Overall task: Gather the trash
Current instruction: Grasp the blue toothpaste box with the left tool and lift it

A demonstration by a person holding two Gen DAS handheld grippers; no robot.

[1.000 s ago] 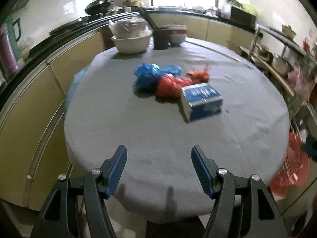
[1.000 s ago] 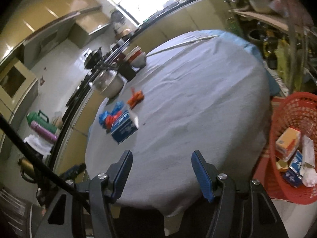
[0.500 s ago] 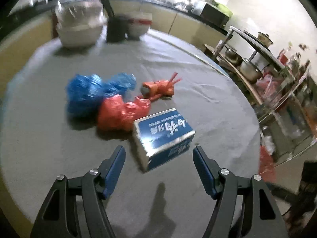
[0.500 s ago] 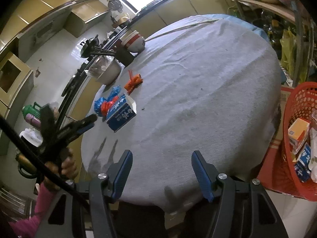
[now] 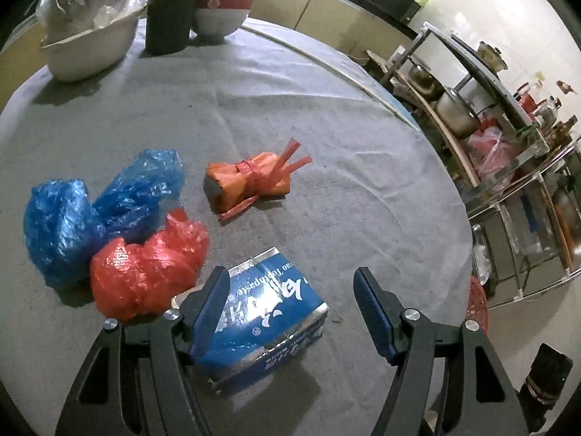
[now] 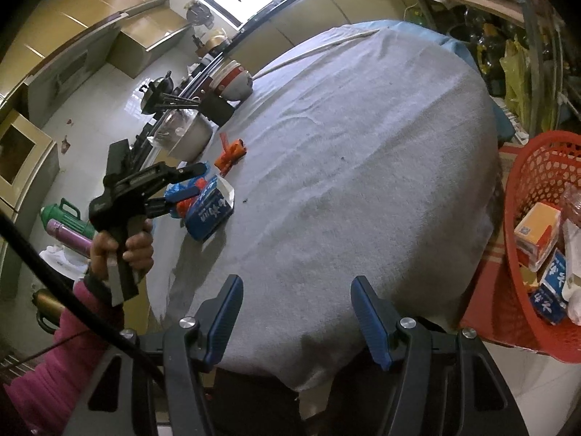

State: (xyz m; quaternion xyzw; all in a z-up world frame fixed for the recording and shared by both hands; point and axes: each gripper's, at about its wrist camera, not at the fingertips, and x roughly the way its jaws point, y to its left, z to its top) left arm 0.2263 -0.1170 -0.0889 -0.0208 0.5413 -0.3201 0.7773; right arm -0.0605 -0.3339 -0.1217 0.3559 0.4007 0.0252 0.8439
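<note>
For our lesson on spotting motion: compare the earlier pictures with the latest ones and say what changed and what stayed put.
The left tongs advanced from the table edge to straddle the blue toothpaste box, open, nothing gripped yet. The right tongs stayed open at the table's near edge. The box, plastic bags and red basket did not move.

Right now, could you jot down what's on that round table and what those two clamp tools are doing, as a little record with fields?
Surface: round table under a grey cloth
Trash on table: blue toothpaste carton, crumpled red plastic bag, crumpled blue plastic bags, tied orange wrapper bundle
Other items: white basin, black cup, stacked bowls
Left gripper: open, fingers either side of the toothpaste carton
Right gripper: open, at the near table edge, holding nothing
Collection bin: red mesh basket beside the table, already holding cartons
</note>
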